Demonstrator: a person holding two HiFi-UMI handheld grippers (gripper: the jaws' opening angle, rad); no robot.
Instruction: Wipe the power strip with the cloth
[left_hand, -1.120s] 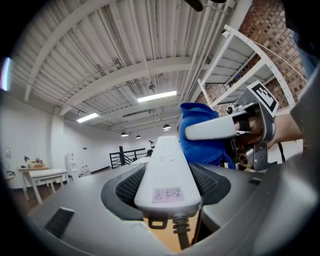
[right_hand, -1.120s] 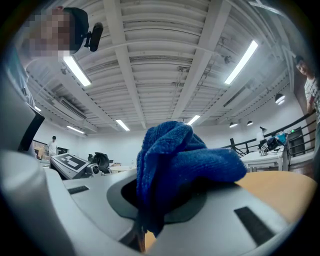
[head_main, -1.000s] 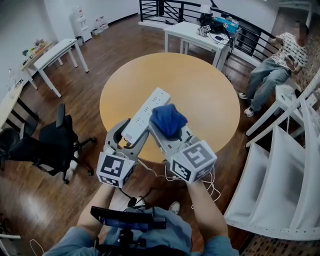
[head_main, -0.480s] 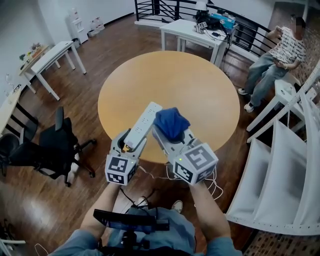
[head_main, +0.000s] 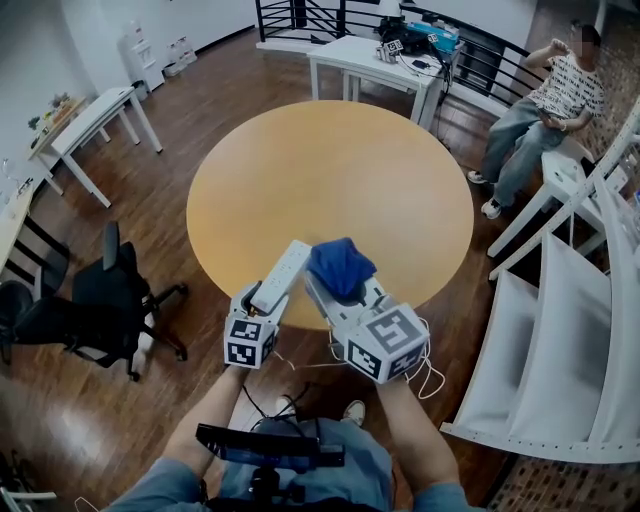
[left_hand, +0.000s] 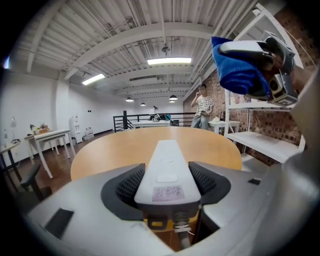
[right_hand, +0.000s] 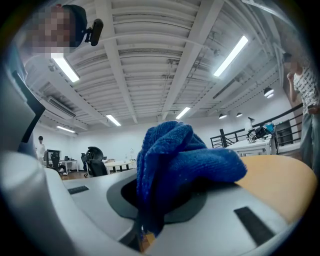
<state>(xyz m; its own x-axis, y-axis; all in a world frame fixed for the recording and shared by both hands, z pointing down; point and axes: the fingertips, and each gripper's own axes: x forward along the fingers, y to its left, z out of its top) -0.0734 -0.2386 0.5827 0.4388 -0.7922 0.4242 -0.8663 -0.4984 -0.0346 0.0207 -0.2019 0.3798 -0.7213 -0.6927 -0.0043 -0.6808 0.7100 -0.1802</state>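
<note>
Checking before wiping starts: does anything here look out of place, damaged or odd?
Nothing stands out. The left tool grips the power strip by its cord end, off the round table; the right tool holds the bunched blue cloth beside it, not touching.

round table (head_main: 330, 170) | wood floor (head_main: 205, 95) (dark) | black chair (head_main: 100, 300) | ceiling strip lights (left_hand: 169, 61)

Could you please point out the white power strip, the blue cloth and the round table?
white plastic power strip (head_main: 281, 273): head view, its socket face.
bunched blue cloth (head_main: 340, 267): head view, middle of the bunch.
round wooden table (head_main: 330, 170): head view, bare top.
</note>
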